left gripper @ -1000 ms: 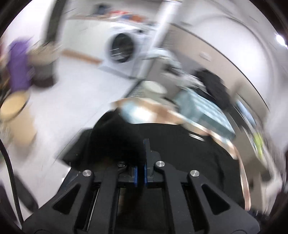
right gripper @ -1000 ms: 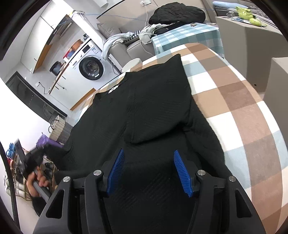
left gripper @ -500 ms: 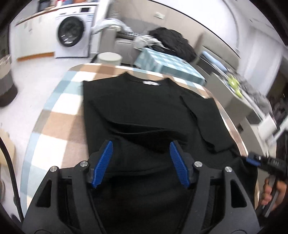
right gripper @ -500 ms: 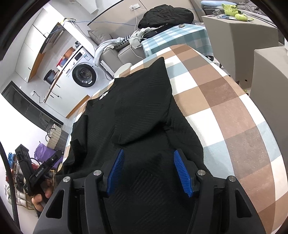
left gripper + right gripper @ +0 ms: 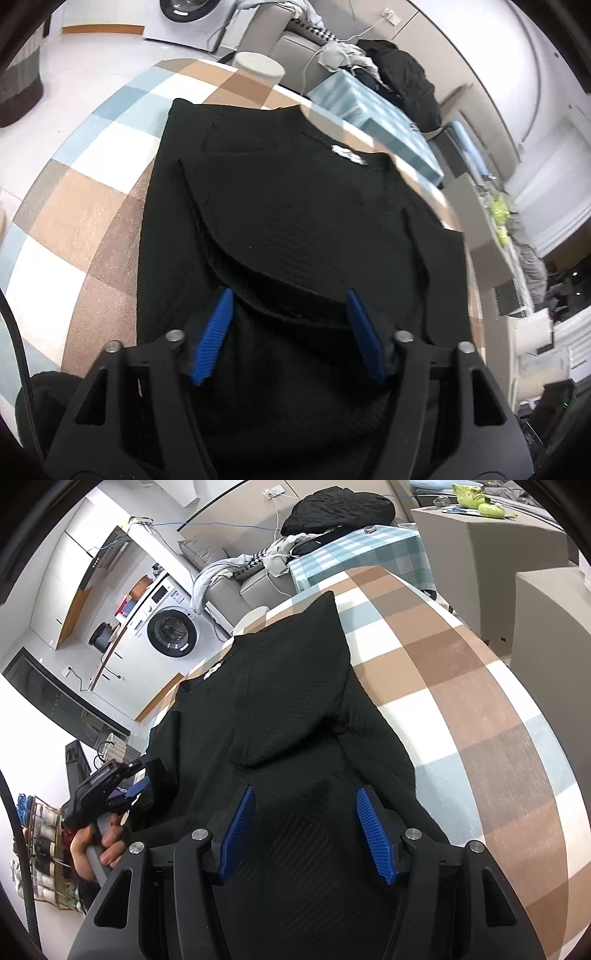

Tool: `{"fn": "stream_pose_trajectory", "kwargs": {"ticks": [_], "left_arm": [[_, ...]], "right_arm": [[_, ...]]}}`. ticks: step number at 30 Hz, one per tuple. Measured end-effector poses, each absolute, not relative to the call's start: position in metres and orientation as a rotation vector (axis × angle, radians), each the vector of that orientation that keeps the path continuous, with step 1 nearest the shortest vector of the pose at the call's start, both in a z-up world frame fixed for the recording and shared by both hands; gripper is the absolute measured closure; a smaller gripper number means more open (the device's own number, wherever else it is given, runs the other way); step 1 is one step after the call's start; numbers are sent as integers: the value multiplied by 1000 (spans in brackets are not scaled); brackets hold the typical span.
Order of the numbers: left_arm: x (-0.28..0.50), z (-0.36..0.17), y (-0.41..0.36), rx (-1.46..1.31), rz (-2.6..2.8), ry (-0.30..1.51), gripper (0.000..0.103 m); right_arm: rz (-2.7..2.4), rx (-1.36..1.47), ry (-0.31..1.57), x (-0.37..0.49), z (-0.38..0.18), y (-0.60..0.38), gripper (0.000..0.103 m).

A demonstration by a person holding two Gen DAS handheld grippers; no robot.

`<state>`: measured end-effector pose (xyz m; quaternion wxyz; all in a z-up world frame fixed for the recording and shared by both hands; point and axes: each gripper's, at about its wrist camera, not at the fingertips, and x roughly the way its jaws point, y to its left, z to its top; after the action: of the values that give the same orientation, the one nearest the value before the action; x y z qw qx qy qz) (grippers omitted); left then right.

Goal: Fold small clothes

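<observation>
A black knit sweater (image 5: 295, 206) lies flat on a table with a brown, white and blue checked cloth (image 5: 85, 206), both sleeves folded in over the body. My left gripper (image 5: 290, 299) is open and empty, low over the sweater's near hem beside the folded left sleeve. In the right wrist view the sweater (image 5: 288, 701) fills the middle, and my right gripper (image 5: 306, 795) is open and empty over its near hem. The left gripper (image 5: 129, 794) shows there at the sweater's left edge, held by a hand.
The checked cloth (image 5: 480, 738) lies bare to the right of the sweater. Behind the table stand a washing machine (image 5: 171, 631), a grey sofa with heaped clothes (image 5: 258, 565), a small checked side table (image 5: 373, 114) and a white round stool (image 5: 258, 66).
My left gripper was shut on the black sleeve a second ago; it has let go, opened, and moved down toward the near hem. My right gripper stayed open and shifted slightly.
</observation>
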<state>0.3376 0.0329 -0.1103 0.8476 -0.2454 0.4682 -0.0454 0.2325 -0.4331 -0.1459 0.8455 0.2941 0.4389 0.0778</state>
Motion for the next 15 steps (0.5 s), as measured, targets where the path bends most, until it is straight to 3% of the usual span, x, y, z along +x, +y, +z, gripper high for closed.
{"fn": "stream_pose_trajectory", "kwargs": {"ticks": [2, 4, 9, 10, 12, 13, 14, 15], "left_arm": [[346, -116, 25, -469, -70, 998, 89], [355, -117, 17, -465, -84, 990, 94], [355, -77, -34, -416, -334, 857, 93], [351, -69, -42, -402, -366, 841, 89], [344, -55, -55, -351, -427, 822, 66], [342, -52, -56, -335, -420, 818, 45], [336, -48, -51, -317, -392, 792, 37], [330, -46, -41, -298, -346, 760, 37]], "right_arm": [[156, 622, 934, 231, -148, -434, 44], [146, 624, 944, 229, -151, -436, 44], [127, 616, 937, 224, -148, -441, 44], [123, 618, 938, 224, -148, -442, 44], [112, 626, 938, 225, -148, -445, 44], [109, 629, 937, 225, -149, -445, 44], [110, 629, 935, 225, -148, -446, 44], [113, 624, 932, 224, -147, -445, 44]]}}
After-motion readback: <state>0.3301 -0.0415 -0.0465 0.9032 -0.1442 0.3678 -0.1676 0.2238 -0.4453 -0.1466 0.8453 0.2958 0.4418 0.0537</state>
